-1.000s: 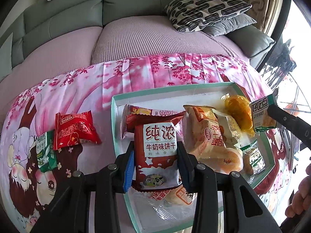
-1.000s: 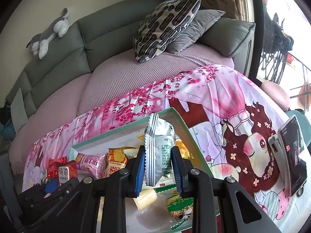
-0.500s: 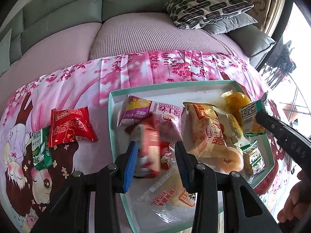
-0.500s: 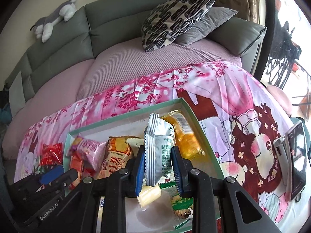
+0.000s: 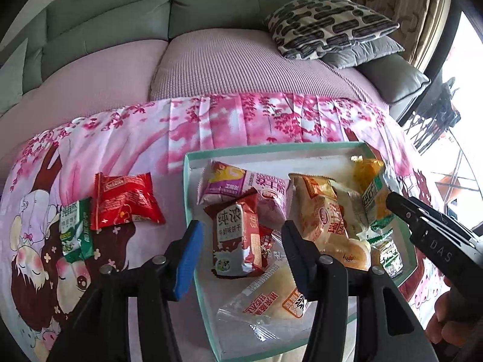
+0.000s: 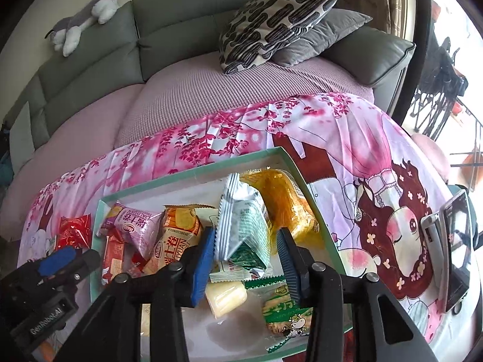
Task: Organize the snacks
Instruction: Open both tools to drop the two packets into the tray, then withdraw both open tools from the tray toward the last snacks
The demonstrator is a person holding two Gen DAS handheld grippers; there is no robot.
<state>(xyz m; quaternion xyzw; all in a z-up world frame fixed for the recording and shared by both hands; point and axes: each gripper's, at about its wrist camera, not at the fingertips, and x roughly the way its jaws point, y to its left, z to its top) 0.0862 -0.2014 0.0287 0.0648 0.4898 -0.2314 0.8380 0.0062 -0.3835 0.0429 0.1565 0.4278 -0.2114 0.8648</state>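
A teal-rimmed white tray on the pink cloth holds several snack packs. A red-brown milk biscuit pack lies flat in it, between the opening jaws of my left gripper; neither pad touches it. My right gripper hangs over the tray's right side, jaws opening too. A white-and-green pack leans between them on an orange-yellow pack, free of the right pad. A red pack and a green pack lie on the cloth left of the tray.
A phone on a stand sits on the cloth at the right. Behind the table is a sofa with a pink cover, patterned pillows and a plush toy. A person's hand shows at the lower right.
The left jaws have spread and the milk biscuit pack has dropped from them into the tray. The right jaws have opened off the white-and-green pack, which has tipped down onto the snacks.
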